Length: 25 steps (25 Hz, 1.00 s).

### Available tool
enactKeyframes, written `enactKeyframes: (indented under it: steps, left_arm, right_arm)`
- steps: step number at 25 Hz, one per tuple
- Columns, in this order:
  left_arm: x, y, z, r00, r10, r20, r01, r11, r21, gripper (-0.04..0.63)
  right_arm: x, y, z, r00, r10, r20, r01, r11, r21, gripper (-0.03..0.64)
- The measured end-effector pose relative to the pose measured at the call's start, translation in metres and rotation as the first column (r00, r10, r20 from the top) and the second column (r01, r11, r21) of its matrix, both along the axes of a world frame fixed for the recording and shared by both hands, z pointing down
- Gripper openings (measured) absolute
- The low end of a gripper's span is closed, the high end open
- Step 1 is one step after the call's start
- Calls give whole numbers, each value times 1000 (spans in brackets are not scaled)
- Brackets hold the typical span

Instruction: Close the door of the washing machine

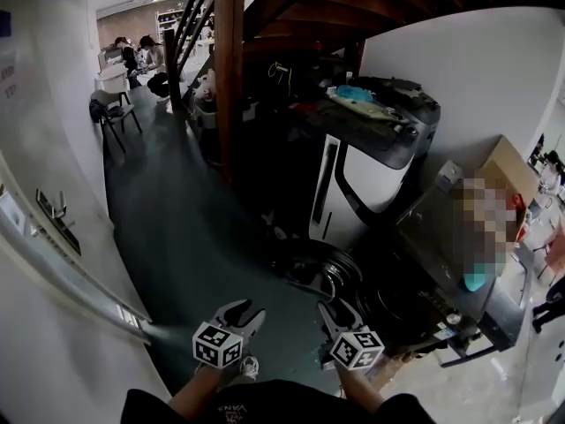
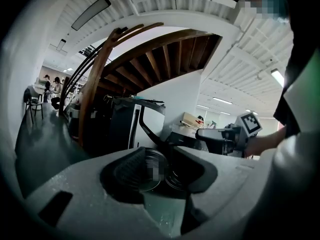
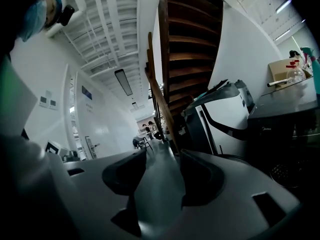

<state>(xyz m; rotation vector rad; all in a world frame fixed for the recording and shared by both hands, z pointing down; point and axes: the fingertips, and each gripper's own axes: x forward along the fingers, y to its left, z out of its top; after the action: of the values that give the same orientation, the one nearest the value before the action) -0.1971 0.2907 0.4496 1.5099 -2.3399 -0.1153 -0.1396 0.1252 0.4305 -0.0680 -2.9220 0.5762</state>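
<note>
In the head view the dark front-loading washing machine (image 1: 439, 237) stands at the right against the white wall, and its round door (image 1: 318, 272) is open, swung out to the left of the machine's front and low over the grey floor (image 1: 177, 237). The drum opening (image 1: 388, 303) beside it is too dark to show any contents. A cardboard box (image 1: 505, 168) sits on top of the machine with its flap up; its inside cannot be seen. Further along the wall is a white and black appliance (image 1: 371, 179) with a teal item (image 1: 357, 94) lying on its lid. The left gripper (image 1: 245, 310) and right gripper (image 1: 337, 312) are side by side at the bottom edge, near the door and apart from it, both pointing forward and slightly down. In the left gripper view the fingers (image 2: 122, 170) stand partly open with nothing between them. The door shows beyond the gap, well clear of the pads, its round face turned partly toward the camera, and the right gripper shows further to the right. In the right gripper view the fingers (image 3: 125, 171) are spread wide and hold nothing, with only floor between them. The washing machine fills the right side with bottles (image 3: 296, 73) on its top.
</note>
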Motion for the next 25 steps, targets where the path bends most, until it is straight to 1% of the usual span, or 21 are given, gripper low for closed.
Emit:
enactKeyframes:
  steps: [7,12,16,19,25]
  left_arm:
    - [-72,14,10,999,45,-17,-45,999,-21,172]
    - [-116,32,18,998,61,-25,-62,997,-47,195]
    - [-142,37,28,996,80,-34,-82,994,-66,195]
    - [-154,31,37,994,98,-52,-102,992,-79,196]
    - [-179,2,57,991,123,-59,-129,985,-113,202]
  right_arm:
    - [-64,8,10,997,71,-12,-71,997,-17,201]
    - [-99,18,17,992,124,-17,-125,992,-28,202]
    - [-117,22,26,988,150,-34,-151,987,-45,201]
    - [-124,20,33,985,164,-57,-167,985,-50,201]
    - [-140,-8,51,977,187,-103,-193,979,-59,201]
